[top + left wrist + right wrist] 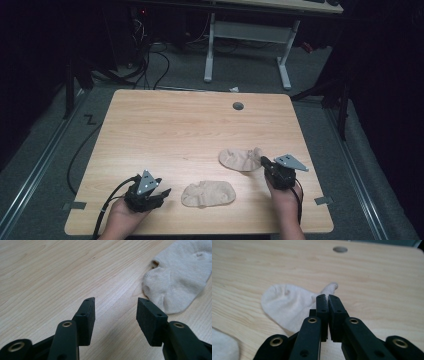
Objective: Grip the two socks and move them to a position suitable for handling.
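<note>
Far sock (240,159), beyond the near sock (208,194) on the table (175,130): right claw (328,298) clamped on its cuff, lift slowly to keep fabric pinched; left claw (115,305) open, empty, beside near sock.

Bare wooden table (165,125) open across far and left areas; obstacles: near sock (208,194) between the two hands, far sock (240,158) by right gripper (264,162), small hole (238,106) near far edge.
</note>
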